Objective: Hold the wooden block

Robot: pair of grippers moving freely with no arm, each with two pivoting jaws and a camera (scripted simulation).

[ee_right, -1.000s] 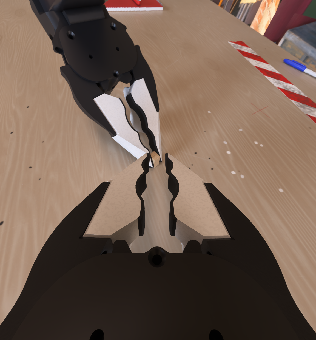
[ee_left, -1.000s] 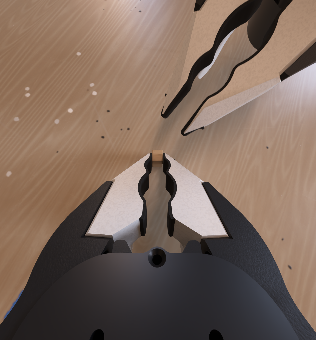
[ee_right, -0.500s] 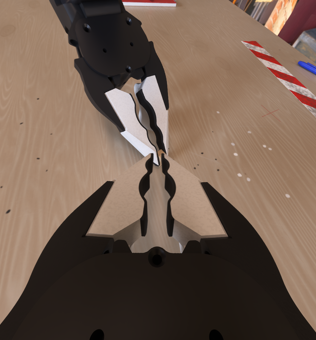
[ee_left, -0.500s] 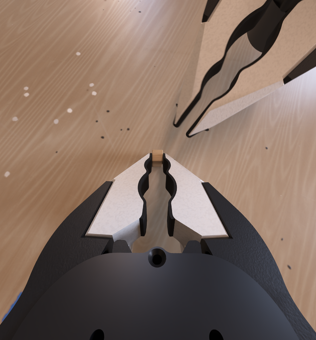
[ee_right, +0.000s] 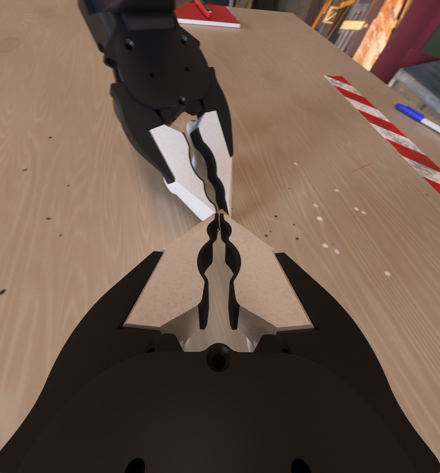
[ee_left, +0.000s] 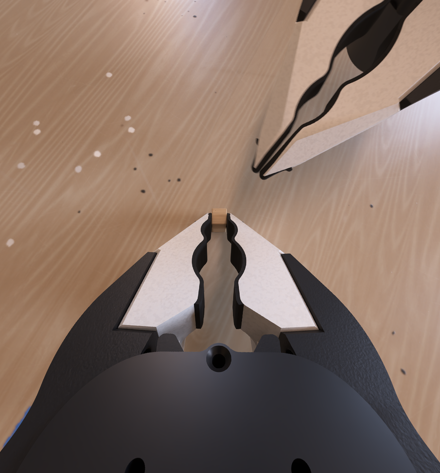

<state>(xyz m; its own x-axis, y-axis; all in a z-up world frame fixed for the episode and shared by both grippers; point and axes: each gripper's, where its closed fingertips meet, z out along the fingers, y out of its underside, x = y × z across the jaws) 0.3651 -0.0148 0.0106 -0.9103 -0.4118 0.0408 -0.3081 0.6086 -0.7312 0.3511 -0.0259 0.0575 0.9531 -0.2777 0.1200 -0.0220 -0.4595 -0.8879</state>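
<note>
A small wooden block (ee_left: 218,223) is pinched between the tips of my left gripper (ee_left: 218,217), just above the wooden table (ee_left: 85,76). The left gripper is shut on it. My right gripper (ee_left: 259,172) shows at the upper right of the left wrist view, jaws shut and empty, its tips clear of the block. In the right wrist view my right gripper (ee_right: 218,218) points at the left gripper (ee_right: 220,208), which slants down toward it. There the block is almost wholly hidden behind the right fingertips.
At the table's far edge lies a red book (ee_right: 208,18). A red-and-white striped strip (ee_right: 393,135) and a blue pen (ee_right: 423,120) lie to the right. White and black specks dot the table (ee_right: 60,179). Dark clutter stands beyond the right edge.
The right gripper's jaws have closed from open to shut, gripping nothing. In the left wrist view its tips have shifted slightly right of where they were. The left gripper still holds the block.
</note>
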